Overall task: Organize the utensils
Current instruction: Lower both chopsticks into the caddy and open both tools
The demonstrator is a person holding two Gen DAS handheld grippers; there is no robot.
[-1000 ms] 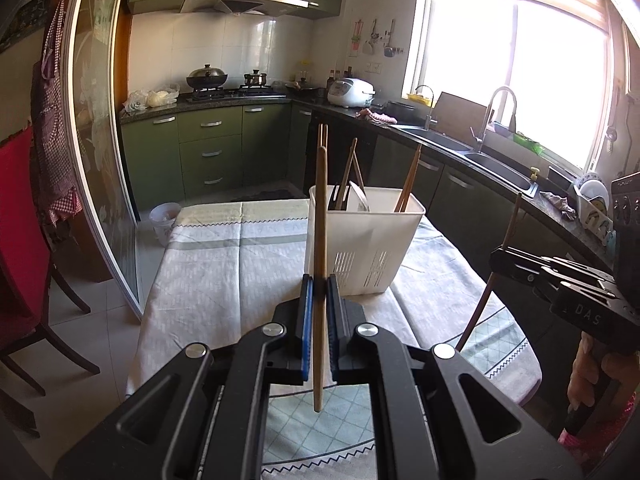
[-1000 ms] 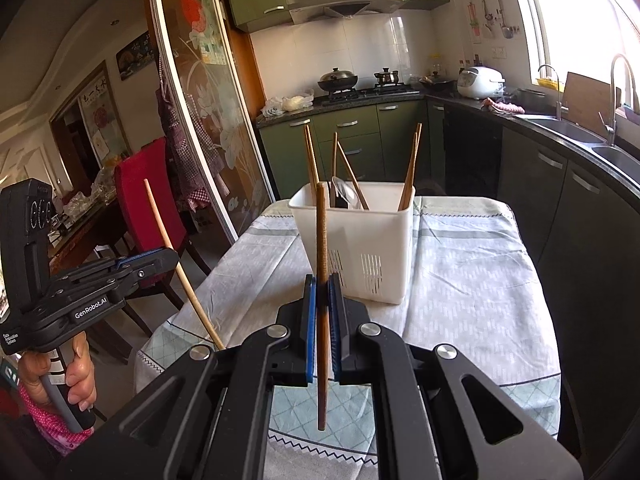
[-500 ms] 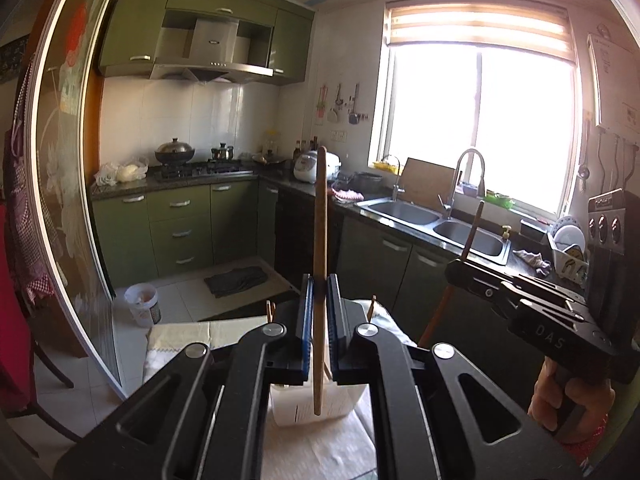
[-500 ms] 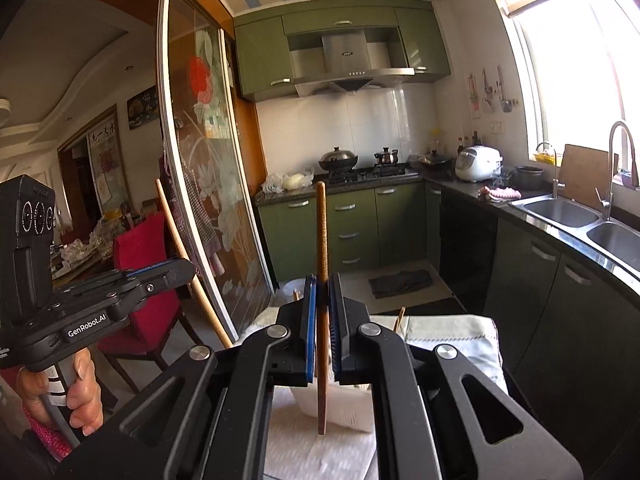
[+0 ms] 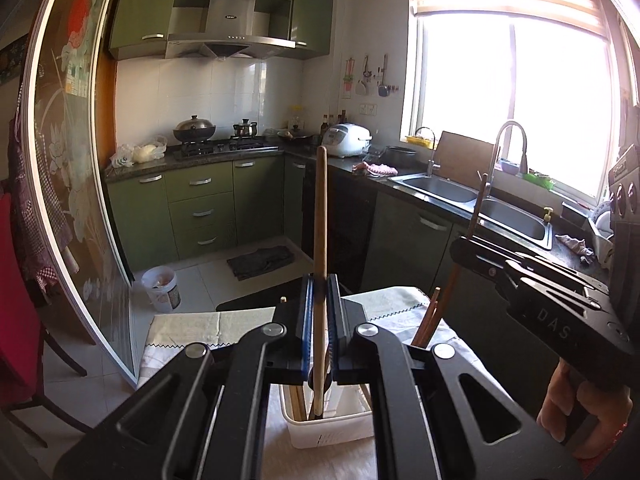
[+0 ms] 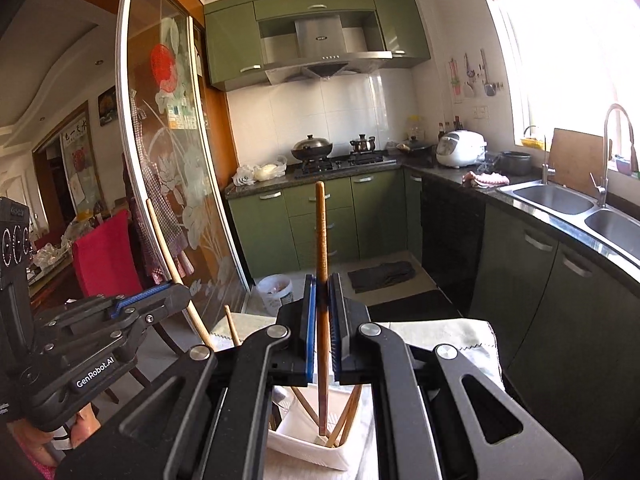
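My left gripper (image 5: 319, 328) is shut on a light wooden chopstick (image 5: 320, 240), held upright with its lower tip inside the white utensil holder (image 5: 332, 428). My right gripper (image 6: 322, 336) is shut on a darker brown chopstick (image 6: 321, 240), also upright, its lower tip inside the white utensil holder (image 6: 308, 444). The holder has several other chopsticks in it and stands on the cloth-covered table (image 5: 188, 332). The right gripper shows in the left wrist view (image 5: 532, 292) and the left gripper shows in the right wrist view (image 6: 120, 320), each gripping its stick.
A glass sliding door (image 5: 68, 160) and a red chair (image 6: 104, 256) stand at the left. Green cabinets (image 5: 200, 208), a stove and a double sink (image 5: 480, 204) line the back and right. A white bin (image 5: 160, 288) and a dark mat lie on the floor.
Both grippers have moved forward over the holder and lowered their chopsticks, so the lower tips now sit inside it. Both stay shut.
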